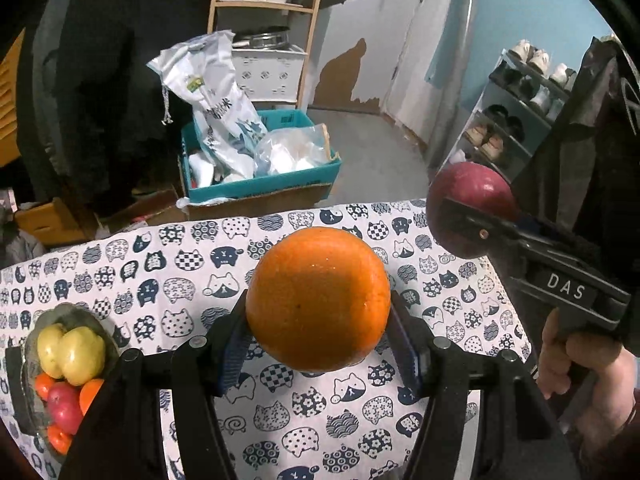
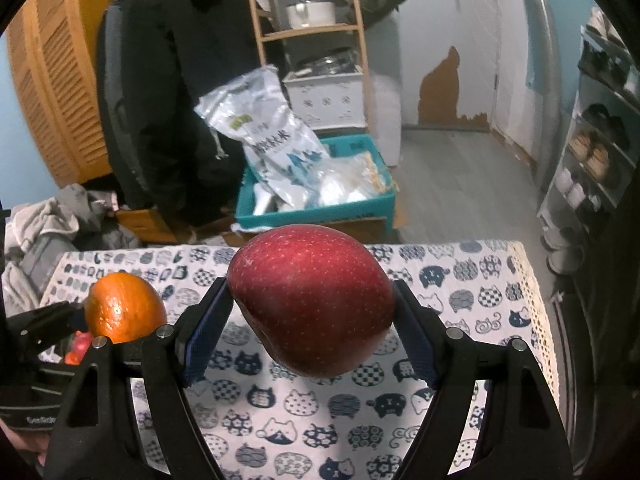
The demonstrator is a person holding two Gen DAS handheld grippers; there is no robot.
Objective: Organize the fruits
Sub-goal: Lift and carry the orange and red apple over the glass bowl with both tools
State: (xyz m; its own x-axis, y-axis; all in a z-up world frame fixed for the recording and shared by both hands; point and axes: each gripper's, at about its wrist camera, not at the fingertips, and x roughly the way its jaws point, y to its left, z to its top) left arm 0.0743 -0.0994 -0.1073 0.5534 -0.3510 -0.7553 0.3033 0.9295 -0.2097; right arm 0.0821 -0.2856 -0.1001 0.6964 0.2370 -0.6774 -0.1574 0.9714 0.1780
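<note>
My left gripper [image 1: 318,344] is shut on an orange [image 1: 318,300] and holds it above the table with the cat-print cloth [image 1: 160,280]. My right gripper [image 2: 312,332] is shut on a red apple [image 2: 312,300], also held above the cloth. The apple [image 1: 468,208] shows at the right of the left wrist view, the orange [image 2: 124,308] at the left of the right wrist view. A glass bowl [image 1: 28,360] at the table's left holds yellow pears [image 1: 72,352], a red apple [image 1: 64,406] and small oranges [image 1: 90,394].
Beyond the table's far edge stand a teal box [image 1: 260,184] with a white bag [image 1: 216,96], a wooden shelf [image 1: 308,28] with pots, and a shoe rack [image 1: 512,120] at the right. A person in black [image 2: 160,100] stands behind at the left.
</note>
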